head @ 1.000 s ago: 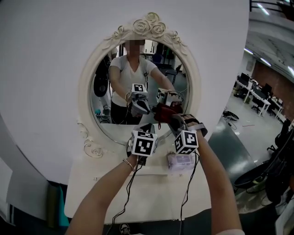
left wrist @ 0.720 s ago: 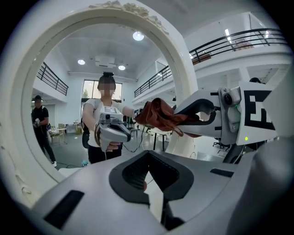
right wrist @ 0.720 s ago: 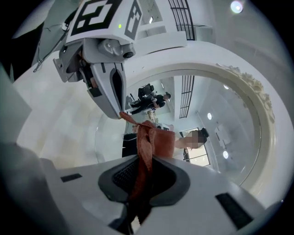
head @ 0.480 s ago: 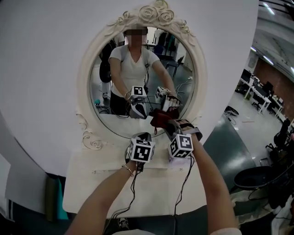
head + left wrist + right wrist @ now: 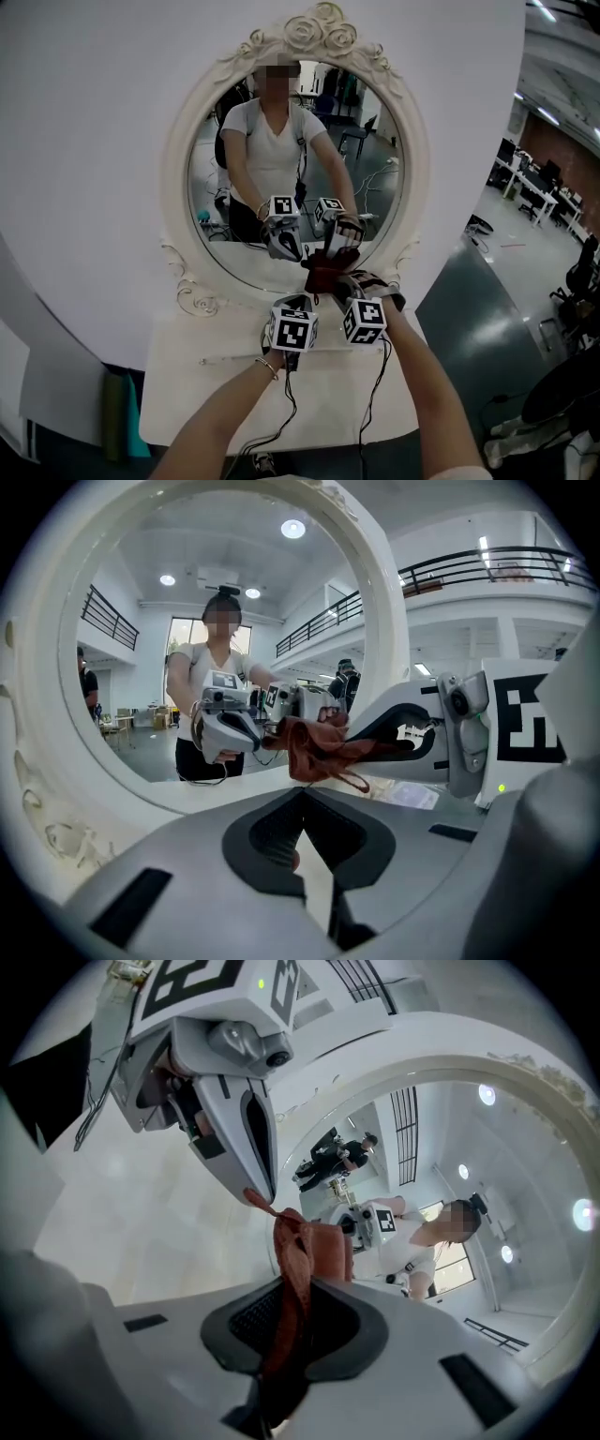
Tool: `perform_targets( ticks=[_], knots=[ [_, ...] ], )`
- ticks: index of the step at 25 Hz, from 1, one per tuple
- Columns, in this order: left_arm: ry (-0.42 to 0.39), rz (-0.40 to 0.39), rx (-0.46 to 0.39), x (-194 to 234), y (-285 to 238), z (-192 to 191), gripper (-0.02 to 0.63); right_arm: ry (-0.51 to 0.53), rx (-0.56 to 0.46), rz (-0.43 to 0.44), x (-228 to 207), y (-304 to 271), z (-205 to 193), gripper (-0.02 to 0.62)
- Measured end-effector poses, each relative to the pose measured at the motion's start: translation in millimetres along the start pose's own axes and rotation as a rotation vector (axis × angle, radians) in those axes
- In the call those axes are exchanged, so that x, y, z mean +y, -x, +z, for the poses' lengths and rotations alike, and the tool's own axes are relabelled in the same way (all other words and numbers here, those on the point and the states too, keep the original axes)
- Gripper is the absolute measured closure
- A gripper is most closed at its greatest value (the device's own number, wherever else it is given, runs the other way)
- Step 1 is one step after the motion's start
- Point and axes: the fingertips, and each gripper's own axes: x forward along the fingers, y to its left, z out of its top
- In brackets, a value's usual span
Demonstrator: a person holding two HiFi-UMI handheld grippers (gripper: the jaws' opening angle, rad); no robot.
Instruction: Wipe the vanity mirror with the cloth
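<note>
Cloth (image 5: pixel 323 266) has dropped toward the mirror (image 5: pixel 178 178) bottom, pinched between the right claw (image 5: pixel 287 1309) tips; left claw (image 5: pixel 302 819) clenched empty alongside

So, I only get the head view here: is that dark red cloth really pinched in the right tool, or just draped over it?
Observer: Pinched. The right gripper view shows the cloth running down between the jaws of the right tool, which are closed on it.
Visitor: And the other one, does it hold anything?
Observer: No. In the left gripper view the left tool has its jaws together with nothing between them.
Visitor: How near are the two?
Observer: In the right gripper view the left tool's tip sits right at a loose strand of the cloth. I can't tell whether it touches.
</note>
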Motion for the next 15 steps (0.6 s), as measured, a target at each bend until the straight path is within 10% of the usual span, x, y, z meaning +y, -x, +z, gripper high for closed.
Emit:
perform_targets(
  ticks=[15],
  knots=[
    [0.022, 0.005, 0.034, 14, 3, -35, 0.601, 0.023, 0.078, 0.113, 36, -18, -6, 0.534]
  ],
)
